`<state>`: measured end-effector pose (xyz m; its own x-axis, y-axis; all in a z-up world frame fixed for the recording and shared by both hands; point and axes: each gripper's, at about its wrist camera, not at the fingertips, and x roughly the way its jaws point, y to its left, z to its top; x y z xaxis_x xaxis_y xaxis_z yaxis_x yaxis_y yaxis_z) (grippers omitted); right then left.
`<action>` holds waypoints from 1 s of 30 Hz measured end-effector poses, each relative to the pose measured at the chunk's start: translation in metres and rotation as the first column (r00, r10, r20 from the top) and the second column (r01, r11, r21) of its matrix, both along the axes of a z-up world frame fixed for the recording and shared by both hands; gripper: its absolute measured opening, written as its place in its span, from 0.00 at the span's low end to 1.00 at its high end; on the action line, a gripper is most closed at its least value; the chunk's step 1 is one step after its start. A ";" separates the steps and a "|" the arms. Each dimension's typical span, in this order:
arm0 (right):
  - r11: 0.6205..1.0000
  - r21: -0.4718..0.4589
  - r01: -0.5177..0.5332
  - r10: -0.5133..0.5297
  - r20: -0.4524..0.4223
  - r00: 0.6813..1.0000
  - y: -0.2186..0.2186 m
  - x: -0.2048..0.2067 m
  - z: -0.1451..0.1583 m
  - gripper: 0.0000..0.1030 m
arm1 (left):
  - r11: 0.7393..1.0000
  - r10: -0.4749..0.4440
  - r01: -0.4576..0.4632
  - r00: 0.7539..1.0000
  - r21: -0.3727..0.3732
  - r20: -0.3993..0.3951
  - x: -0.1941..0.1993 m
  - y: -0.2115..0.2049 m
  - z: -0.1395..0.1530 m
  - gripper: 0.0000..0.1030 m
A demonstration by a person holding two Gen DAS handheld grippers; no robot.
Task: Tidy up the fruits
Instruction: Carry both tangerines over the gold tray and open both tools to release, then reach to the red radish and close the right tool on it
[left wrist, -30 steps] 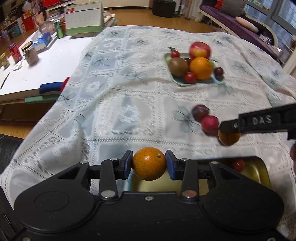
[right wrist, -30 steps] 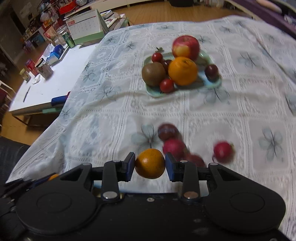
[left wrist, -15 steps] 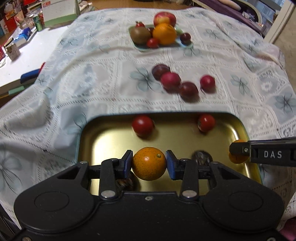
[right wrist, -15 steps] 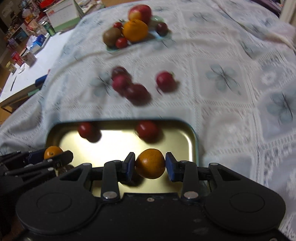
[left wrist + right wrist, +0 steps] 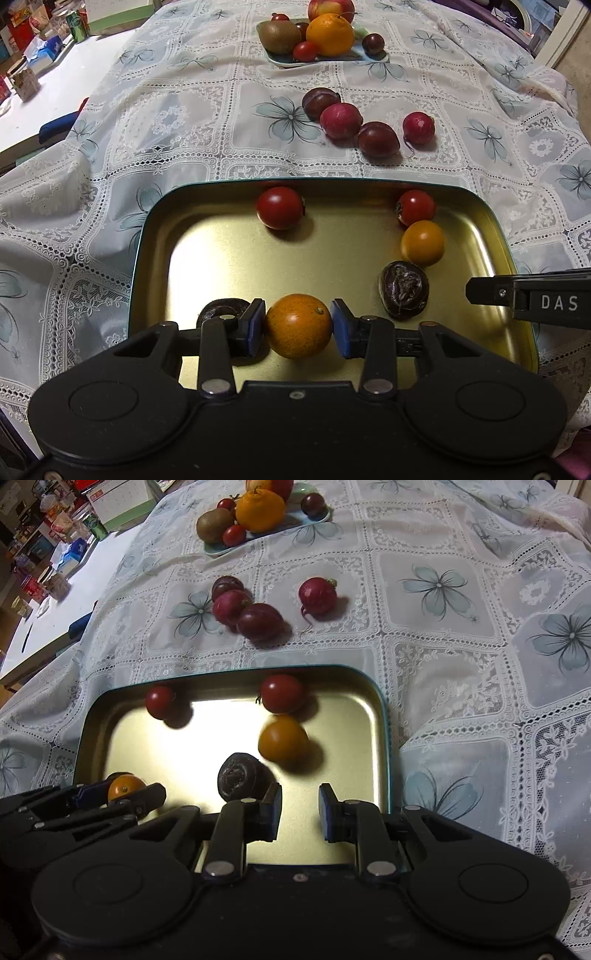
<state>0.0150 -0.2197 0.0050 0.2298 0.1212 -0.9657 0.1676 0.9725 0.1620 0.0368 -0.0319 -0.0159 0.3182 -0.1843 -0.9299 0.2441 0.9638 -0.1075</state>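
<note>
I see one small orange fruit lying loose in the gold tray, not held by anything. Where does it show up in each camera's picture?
Left wrist view: the loose orange fruit lies right of centre, directly below a red tomato.
Right wrist view: the loose orange fruit lies just left of centre, directly below that red tomato.
Shared landmark: the gold tray, with the fruit near its right side.

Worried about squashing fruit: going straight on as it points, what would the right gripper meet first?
Likely bare floor of the gold tray; the dark wrinkled fruit lies just left of the right gripper.
</note>
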 end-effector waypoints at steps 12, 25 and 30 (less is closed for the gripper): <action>1.000 0.009 0.005 -0.005 -0.029 1.000 0.000 0.002 -0.005 0.23 | 1.000 -0.010 0.010 1.000 -0.012 -0.029 -0.003 -0.002 -0.005 0.47; 1.000 0.009 0.002 -0.002 -0.040 0.999 0.001 0.003 -0.009 0.23 | 1.000 -0.005 0.005 0.999 -0.013 -0.046 -0.002 0.000 -0.008 0.47; 1.000 0.010 -0.002 0.002 -0.049 0.999 0.002 0.003 -0.011 0.24 | 1.000 -0.006 0.006 0.999 -0.013 -0.052 -0.002 0.000 -0.008 0.47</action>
